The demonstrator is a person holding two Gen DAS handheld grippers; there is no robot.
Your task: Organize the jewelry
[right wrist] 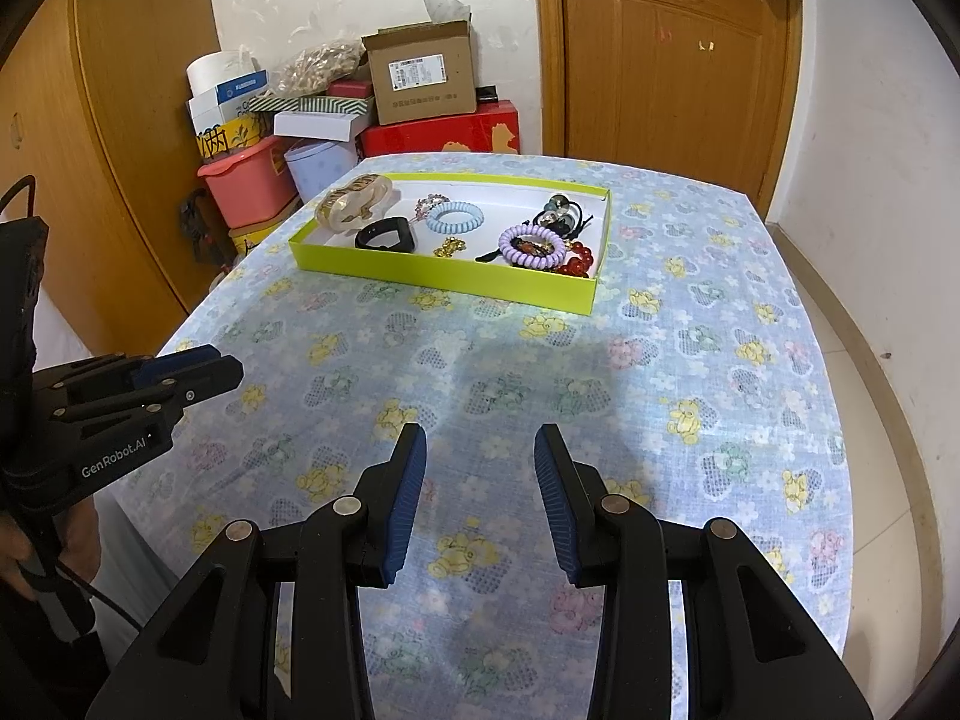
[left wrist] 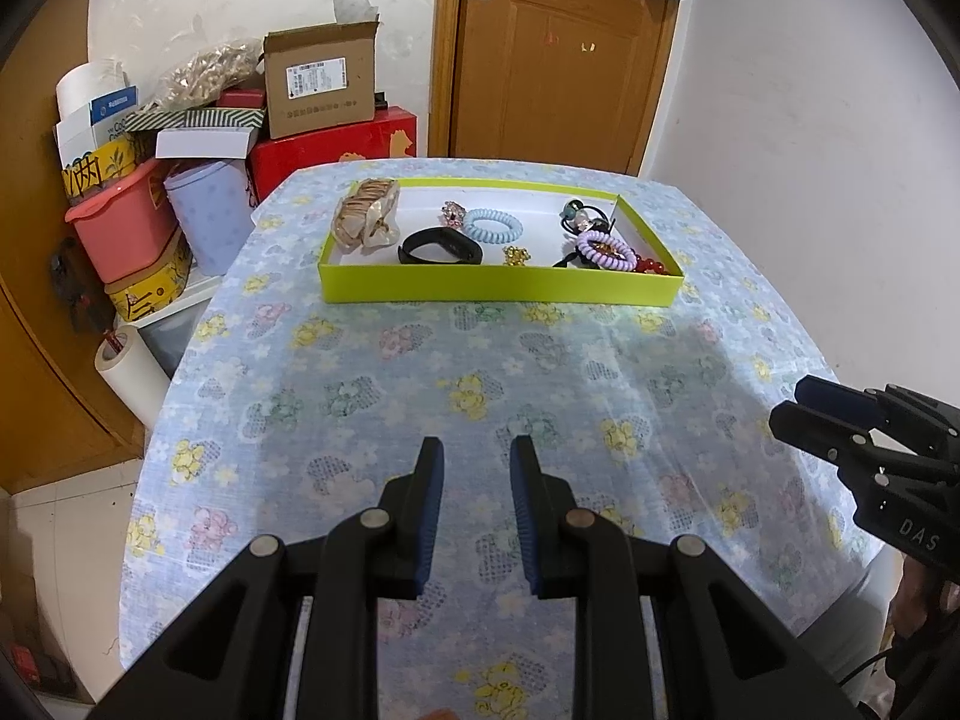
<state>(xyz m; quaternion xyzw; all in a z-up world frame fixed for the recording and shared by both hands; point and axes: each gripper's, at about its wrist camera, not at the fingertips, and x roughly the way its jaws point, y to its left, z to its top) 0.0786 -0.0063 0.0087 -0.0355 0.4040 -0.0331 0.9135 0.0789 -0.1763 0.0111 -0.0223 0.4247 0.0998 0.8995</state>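
A lime-green tray [left wrist: 498,287] [right wrist: 432,270] stands at the far end of the table. In it lie a beige hair claw [left wrist: 367,213] [right wrist: 354,202], a black wristband [left wrist: 441,246] [right wrist: 386,235], a light-blue coil hair tie [left wrist: 493,224] [right wrist: 454,217], a small pink brooch [left wrist: 453,213], a gold trinket [left wrist: 516,255] [right wrist: 450,248], a purple coil hair tie [left wrist: 605,251] [right wrist: 533,245], red beads [left wrist: 651,266] [right wrist: 577,261] and black hair ties with beads [left wrist: 579,213] [right wrist: 561,211]. My left gripper [left wrist: 476,456] [right wrist: 219,363] is open and empty over the near table. My right gripper [right wrist: 480,441] [left wrist: 792,405] is open and empty.
The table has a blue floral cloth [left wrist: 420,396] [right wrist: 600,372]. Left of the table stand stacked boxes, a pink bin [left wrist: 123,222] [right wrist: 246,186] and a cardboard box [left wrist: 321,81] [right wrist: 420,72]. A wooden door [left wrist: 558,54] [right wrist: 672,54] is behind the table.
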